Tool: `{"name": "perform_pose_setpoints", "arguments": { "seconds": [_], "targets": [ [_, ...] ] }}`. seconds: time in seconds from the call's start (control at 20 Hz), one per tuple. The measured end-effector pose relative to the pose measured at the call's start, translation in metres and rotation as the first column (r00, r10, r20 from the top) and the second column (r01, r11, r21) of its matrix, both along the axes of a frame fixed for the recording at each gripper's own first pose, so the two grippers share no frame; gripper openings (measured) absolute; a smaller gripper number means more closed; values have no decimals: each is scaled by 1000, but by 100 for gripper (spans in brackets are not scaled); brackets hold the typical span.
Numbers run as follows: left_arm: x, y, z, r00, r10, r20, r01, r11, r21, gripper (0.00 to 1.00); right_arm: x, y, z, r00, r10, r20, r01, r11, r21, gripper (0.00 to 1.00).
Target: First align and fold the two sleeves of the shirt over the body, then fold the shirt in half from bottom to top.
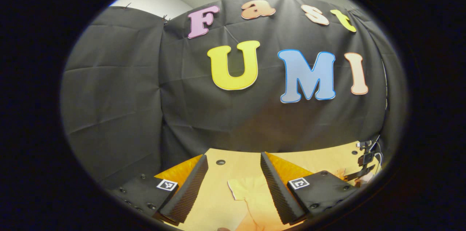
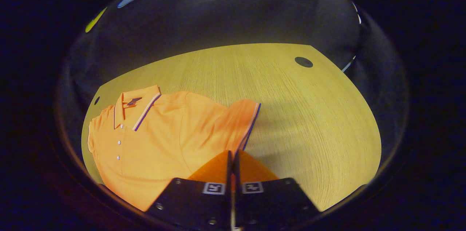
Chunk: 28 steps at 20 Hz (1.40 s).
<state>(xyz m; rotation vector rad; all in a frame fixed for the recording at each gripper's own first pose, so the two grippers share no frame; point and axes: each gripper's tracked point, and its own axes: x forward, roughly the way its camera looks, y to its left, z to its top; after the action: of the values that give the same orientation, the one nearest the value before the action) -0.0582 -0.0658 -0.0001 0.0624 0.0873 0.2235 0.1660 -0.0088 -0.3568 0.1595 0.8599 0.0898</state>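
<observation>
An orange polo shirt lies face up on the left part of the wooden table, its striped collar toward the far left. One sleeve, with a striped cuff, is lifted at its near corner, where my right gripper is shut on its edge. In the left gripper view, my left gripper is open above the table. A pale orange bit of cloth lies below between its fingers, untouched.
A round hole is in the table's far right corner, another hole sits ahead of the left gripper. A small clamped device stands at the table's right edge. The black cloth wall closes the back.
</observation>
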Motion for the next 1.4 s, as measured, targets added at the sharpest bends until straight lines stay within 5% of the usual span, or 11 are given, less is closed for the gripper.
{"name": "perform_pose_setpoints", "arguments": {
  "seconds": [0.25,0.4,0.6,0.85,0.9,0.95,1.0,1.4],
  "targets": [
    [-4,4,1,1000,8,3,-8,1000,2,94,-7,14,11,999,53,11,-52,998,-43,1],
    [-9,11,2,1000,22,7,-22,1000,1,94,3,65,54,979,165,119,-159,985,-61,1],
    [-17,23,4,999,52,12,-52,999,-2,95,-15,198,95,890,407,204,-407,912,-41,1],
    [-29,45,-3,997,81,2,-81,997,-11,94,-54,262,85,822,548,156,-545,836,-66,5],
    [-29,49,-8,997,76,-4,-76,997,-15,95,-58,265,84,821,551,151,-550,834,-54,6],
    [-27,53,-14,998,70,-10,-70,997,-22,95,-62,265,87,824,548,146,-549,835,-39,31],
    [-22,58,-23,998,62,-20,-62,997,-34,95,-65,263,90,829,540,149,-541,840,-32,41],
    [58,63,-114,987,-97,-125,89,993,-73,95,-102,217,152,858,451,246,-463,886,-11,41]
  ]
}}
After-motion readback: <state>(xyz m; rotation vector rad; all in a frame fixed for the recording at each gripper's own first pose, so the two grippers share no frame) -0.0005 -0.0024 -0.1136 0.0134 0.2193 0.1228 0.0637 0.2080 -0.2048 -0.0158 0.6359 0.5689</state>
